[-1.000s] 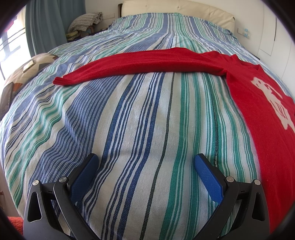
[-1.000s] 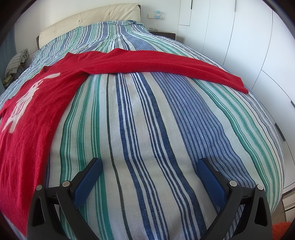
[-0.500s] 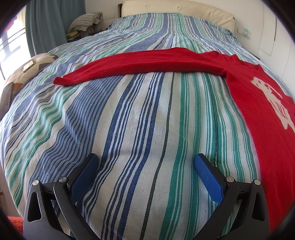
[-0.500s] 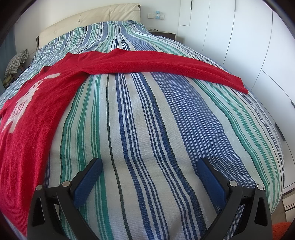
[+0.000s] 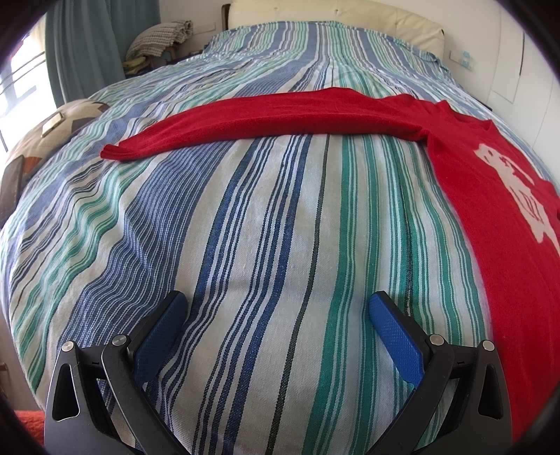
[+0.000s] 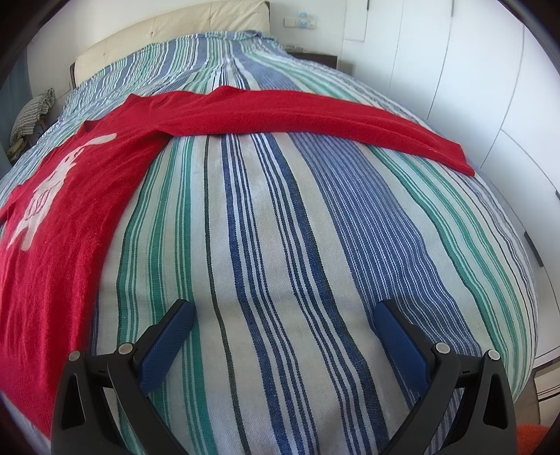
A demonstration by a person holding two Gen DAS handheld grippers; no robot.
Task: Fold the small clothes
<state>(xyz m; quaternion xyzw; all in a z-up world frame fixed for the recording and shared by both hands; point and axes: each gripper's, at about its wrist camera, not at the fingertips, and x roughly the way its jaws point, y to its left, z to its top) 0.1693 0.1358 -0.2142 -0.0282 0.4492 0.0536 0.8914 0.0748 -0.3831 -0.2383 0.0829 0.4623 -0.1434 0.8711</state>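
Note:
A red long-sleeved sweater (image 5: pixel 490 217) with a pale animal print lies flat on the striped bedspread (image 5: pixel 266 224). In the left wrist view its body runs down the right side and one sleeve (image 5: pixel 245 119) stretches left across the bed. In the right wrist view the sweater body (image 6: pixel 59 217) lies at the left and the other sleeve (image 6: pixel 315 119) reaches right toward the bed's edge. My left gripper (image 5: pixel 276 311) hovers open over bare bedspread, well short of the sleeve. My right gripper (image 6: pixel 283 318) is likewise open and holds nothing.
A cream headboard (image 5: pixel 332 17) stands at the far end. A patterned cushion (image 5: pixel 52 126), teal curtain (image 5: pixel 80 45) and a chair with a folded checked cloth (image 5: pixel 157 38) sit at the left. White wardrobe doors (image 6: pixel 472 87) line the right side of the bed.

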